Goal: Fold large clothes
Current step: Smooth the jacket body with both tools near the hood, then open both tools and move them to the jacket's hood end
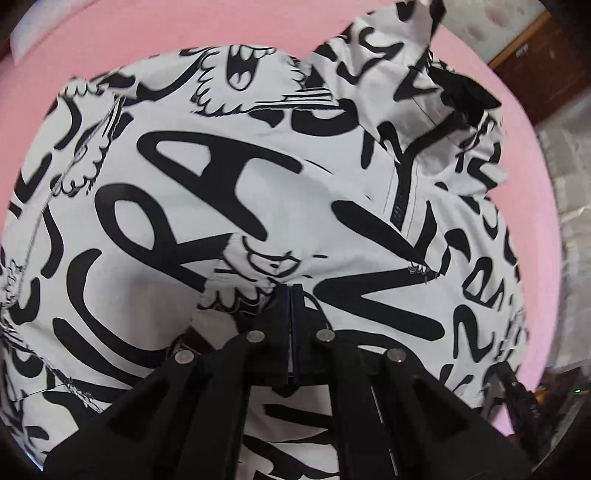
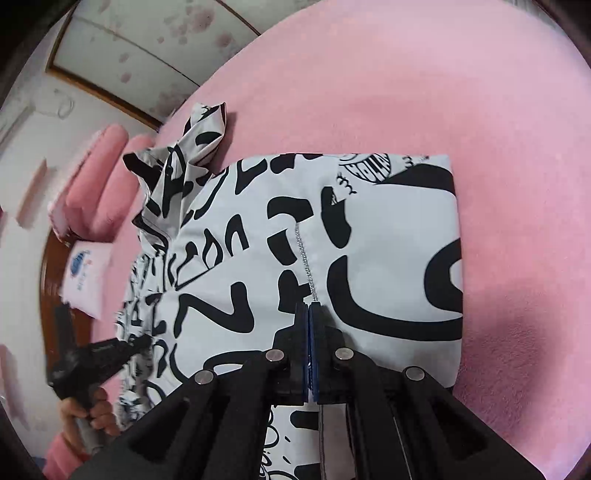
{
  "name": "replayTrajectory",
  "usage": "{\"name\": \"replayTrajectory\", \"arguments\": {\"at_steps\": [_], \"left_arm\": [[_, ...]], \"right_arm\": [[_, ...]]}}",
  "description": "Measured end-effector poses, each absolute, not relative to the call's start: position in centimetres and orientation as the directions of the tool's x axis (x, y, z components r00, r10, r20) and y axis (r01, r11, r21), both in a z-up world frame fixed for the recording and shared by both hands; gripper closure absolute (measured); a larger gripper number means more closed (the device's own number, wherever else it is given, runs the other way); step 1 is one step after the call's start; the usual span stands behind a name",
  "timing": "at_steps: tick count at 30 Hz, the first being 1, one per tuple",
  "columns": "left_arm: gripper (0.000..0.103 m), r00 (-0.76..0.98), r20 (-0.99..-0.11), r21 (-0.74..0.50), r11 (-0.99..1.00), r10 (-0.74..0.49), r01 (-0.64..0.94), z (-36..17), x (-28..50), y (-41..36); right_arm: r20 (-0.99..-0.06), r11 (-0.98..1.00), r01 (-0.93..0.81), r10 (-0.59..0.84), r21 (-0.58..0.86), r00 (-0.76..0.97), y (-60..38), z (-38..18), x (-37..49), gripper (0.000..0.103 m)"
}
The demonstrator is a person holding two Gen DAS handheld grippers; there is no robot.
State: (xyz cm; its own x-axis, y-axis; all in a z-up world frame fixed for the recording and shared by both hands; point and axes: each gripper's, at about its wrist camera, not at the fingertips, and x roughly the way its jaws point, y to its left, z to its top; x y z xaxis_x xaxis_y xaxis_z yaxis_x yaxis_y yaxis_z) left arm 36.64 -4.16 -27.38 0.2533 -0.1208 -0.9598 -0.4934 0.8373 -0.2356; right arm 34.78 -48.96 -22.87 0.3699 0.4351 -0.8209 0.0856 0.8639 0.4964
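A large white jacket (image 1: pixel 207 155) printed with black lettering lies spread on a pink bed (image 1: pixel 155 33). Its hood and collar (image 1: pixel 436 85) are crumpled at the far right. My left gripper (image 1: pixel 291 290) is shut, and the cloth puckers into a fold right at its tips. In the right wrist view the same jacket (image 2: pixel 388 229) shows a straight folded edge on the right. My right gripper (image 2: pixel 308 308) is shut where the silver zipper line (image 2: pixel 304 254) runs into its tips. A hand (image 2: pixel 92 413) holds the left gripper (image 2: pixel 146 341) at the jacket's left edge.
Pink bed cover (image 2: pixel 424 81) stretches beyond and to the right of the jacket. Pink pillows (image 2: pixel 107 177) and a white cushion with a blue logo (image 2: pixel 86 275) lie at the left by a wooden frame (image 2: pixel 48 280). Dark wooden furniture (image 1: pixel 535 48) stands past the bed.
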Motion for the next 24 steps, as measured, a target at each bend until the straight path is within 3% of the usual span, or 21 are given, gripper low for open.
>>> {"name": "replayTrajectory", "arguments": {"at_steps": [6,11,16,20,24], "left_arm": [[0.102,0.264,-0.957,-0.237,0.845,-0.119,-0.479,-27.6,36.0,-3.5],[0.102,0.261,-0.956,-0.252,0.831,-0.134,-0.496,-27.7,35.6,-3.2],[0.102,0.279,-0.951,-0.267,0.805,-0.131,-0.531,-25.5,33.2,-1.1],[0.102,0.308,-0.944,-0.273,0.799,-0.117,-0.535,-23.3,31.0,0.2],[0.102,0.286,-0.935,-0.342,0.736,-0.207,-0.584,-22.2,27.9,0.9]], "right_arm": [[-0.859,0.909,0.171,0.279,0.381,0.43,-50.4,-22.1,34.4,0.102],[-0.864,0.918,0.171,0.256,0.358,0.433,-51.7,-22.8,34.8,0.102],[-0.905,0.951,0.268,0.028,0.156,0.426,-52.8,-21.5,34.8,0.102],[-0.895,0.934,0.278,0.085,0.224,0.437,-53.6,-19.9,33.6,0.102],[-0.889,0.911,0.275,0.172,0.307,0.423,-53.6,-18.7,32.2,0.102]]}}
